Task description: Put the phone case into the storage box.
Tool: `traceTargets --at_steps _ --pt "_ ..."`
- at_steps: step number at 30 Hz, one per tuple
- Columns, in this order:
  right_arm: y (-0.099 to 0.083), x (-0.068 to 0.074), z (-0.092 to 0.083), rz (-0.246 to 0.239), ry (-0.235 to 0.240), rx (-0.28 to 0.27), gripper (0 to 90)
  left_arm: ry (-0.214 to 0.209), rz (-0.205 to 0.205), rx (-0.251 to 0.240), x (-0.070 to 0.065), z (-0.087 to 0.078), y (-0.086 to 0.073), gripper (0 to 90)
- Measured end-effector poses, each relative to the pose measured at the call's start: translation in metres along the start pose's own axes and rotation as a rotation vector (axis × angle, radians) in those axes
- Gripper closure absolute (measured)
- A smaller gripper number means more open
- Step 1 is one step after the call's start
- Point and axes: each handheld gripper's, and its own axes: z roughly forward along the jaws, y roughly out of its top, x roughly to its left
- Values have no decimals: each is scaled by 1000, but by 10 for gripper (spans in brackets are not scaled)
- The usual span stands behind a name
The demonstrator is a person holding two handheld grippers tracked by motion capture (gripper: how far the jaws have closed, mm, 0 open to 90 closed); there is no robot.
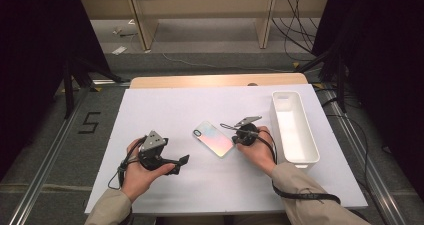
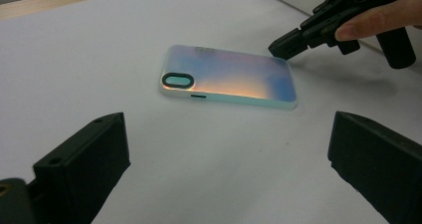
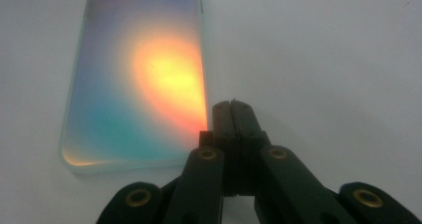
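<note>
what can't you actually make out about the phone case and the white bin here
- Phone case: its camera-hole end is cut off by the top edge of the right gripper view; the underside rests on the table in every view.
- Right gripper, jaws together: whether its tip touches the case edge is unclear in the high view, too small.
- White bin: its near inside wall is hidden by its own rim in the high view.

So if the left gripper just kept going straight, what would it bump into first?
Probably the phone case. It lies flat on the white table straight ahead of the left gripper, whose jaws stand open. Depth is hard to judge.
</note>
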Motion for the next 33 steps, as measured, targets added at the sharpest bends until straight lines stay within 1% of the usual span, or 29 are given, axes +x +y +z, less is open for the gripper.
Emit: traceTargets --at_steps 4,5,6,7,8,9,10,11,12,13,14,16,18,19,21,22,23,24,25,26,28,29,30,31,32,33 --pt "-2 8 -2 -1 27 10 900 3 -4 13 1 1 -1 27" --pt "-2 8 -2 -1 27 10 900 3 -4 13 1 1 -1 28" --pt "-3 13 -2 -1 42 16 900 5 -5 19 1 2 -1 28" --pt "-3 13 -2 -1 42 16 900 5 -5 19 1 2 -1 29" --pt "-3 17 -3 -5 57 19 900 7 -7 25 1 2 -1 31" --pt "-3 17 -3 -5 57 19 900 7 -7 25 1 2 -1 32" --pt "-4 23 -3 8 78 24 900 8 -12 28 1 2 -2 33" --pt "-4 23 -3 8 78 24 900 9 -12 31 1 2 -2 33" --pt "-4 28 -3 5 99 26 900 10 -13 34 2 3 -2 34" --pt "-4 28 -3 5 99 26 900 10 -13 34 2 3 -2 35" --pt "-5 34 -3 3 118 28 900 10 -15 37 2 3 -2 36" --pt "-5 40 -3 0 136 32 900 11 -17 41 2 3 -2 38" --pt "-5 42 -3 -6 137 34 900 11 -21 43 2 3 -3 39" --pt "-5 48 -2 -10 164 31 900 13 -24 46 2 4 -3 42" --pt "-5 51 -2 -13 167 31 900 15 -24 49 2 4 -3 45" --pt "-5 57 -2 -7 190 37 900 18 -25 57 3 4 -3 47" --pt "-5 58 -1 -19 197 27 900 20 -27 61 3 4 -3 48" --pt "-5 61 -1 -14 207 30 900 21 -31 62 3 4 -3 49" --pt "-5 63 1 -28 208 24 900 21 -35 65 3 4 -3 51" --pt "-5 66 1 -31 213 23 900 22 -35 70 3 5 -3 52" --pt "-5 71 2 -31 220 22 900 25 -36 77 4 5 -4 52" --pt "-5 71 2 -31 220 22 900 25 -36 77 4 5 -4 54" --pt "-4 74 3 -28 232 19 900 28 -38 83 4 5 -4 54" --pt "-4 76 5 -36 245 12 900 30 -40 87 4 5 -4 55" --pt "-3 81 5 -50 245 9 900 33 -46 94 5 6 -4 56" --pt "-3 83 7 -54 255 5 900 33 -46 94 5 6 -4 57"
